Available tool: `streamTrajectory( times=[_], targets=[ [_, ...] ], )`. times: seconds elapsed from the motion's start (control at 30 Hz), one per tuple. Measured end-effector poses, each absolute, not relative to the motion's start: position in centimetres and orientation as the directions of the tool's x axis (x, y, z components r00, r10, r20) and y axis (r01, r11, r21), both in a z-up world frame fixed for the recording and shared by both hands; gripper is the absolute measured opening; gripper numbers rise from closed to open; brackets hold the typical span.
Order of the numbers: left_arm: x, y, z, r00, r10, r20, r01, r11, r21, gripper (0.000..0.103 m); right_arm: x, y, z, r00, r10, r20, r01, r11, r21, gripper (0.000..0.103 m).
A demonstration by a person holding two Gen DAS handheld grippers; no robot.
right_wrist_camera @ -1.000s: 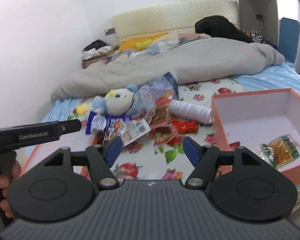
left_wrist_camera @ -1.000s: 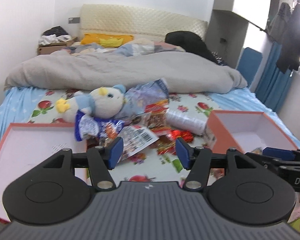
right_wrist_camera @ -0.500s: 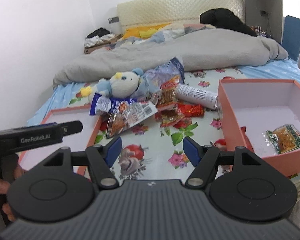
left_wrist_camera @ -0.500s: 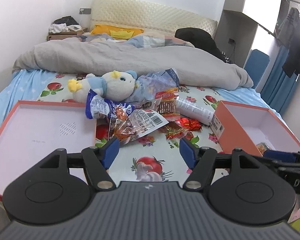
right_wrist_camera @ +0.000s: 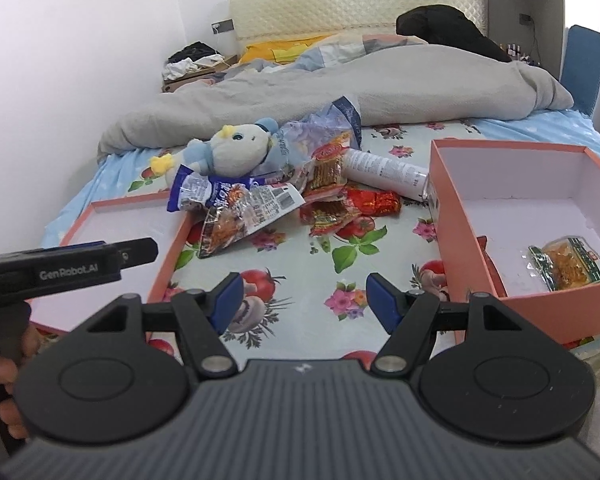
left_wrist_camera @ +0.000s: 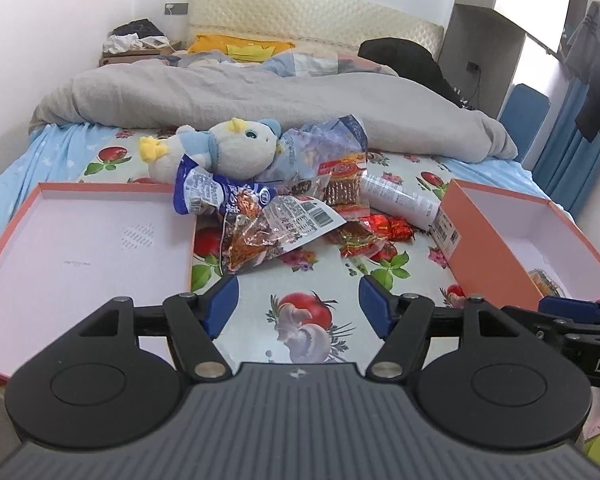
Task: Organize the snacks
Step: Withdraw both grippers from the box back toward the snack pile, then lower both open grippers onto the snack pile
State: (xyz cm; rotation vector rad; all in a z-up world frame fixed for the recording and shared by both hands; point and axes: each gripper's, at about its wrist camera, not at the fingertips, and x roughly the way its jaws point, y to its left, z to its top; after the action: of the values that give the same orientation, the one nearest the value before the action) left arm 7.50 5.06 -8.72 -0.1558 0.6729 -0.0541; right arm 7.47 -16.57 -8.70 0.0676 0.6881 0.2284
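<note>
Orange box (right_wrist_camera: 512,312) holding one snack packet (right_wrist_camera: 568,262), both tongs apart, empty

A white-walled bedroom: bed (left_wrist_camera: 80,148) with cream padded headboard (left_wrist_camera: 316,20), rumpled grey duvet (left_wrist_camera: 260,108).

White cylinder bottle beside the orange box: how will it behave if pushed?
The white bottle lies on its side, so it will probably roll. Its smooth round wall may slip between fingers. One end sits by the orange box, which could stop it.
</note>
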Motion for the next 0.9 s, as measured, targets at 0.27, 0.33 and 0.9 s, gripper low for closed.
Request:
streamTrajectory(
  times=[0.27,0.33,0.9],
  targets=[
    [8.7,5.6,-9.9,0.768,-0.093,-0.634,-0.007,0.988,-0.154,0.071,8.5,-16.6,-9.5,0.738,0.225,-0.636,-0.175,0.974,0.142,0.07],
    [9.2,5.7,-10.3,0.763,-0.093,-0.64,-0.006,0.988,-0.151,0.071,8.9,-16.6,-9.8,0.735,0.223,-0.64,-0.172,0.975,0.142,0.07],
    [18.3,4.8,-16.6,0.665,-0.064,-0.744,0.099,0.995,0.003,0.071,16.8,-16.8,-13.3,0.714,0.183,-0.676,-0.148,0.983,0.11,0.07]
  ],
)
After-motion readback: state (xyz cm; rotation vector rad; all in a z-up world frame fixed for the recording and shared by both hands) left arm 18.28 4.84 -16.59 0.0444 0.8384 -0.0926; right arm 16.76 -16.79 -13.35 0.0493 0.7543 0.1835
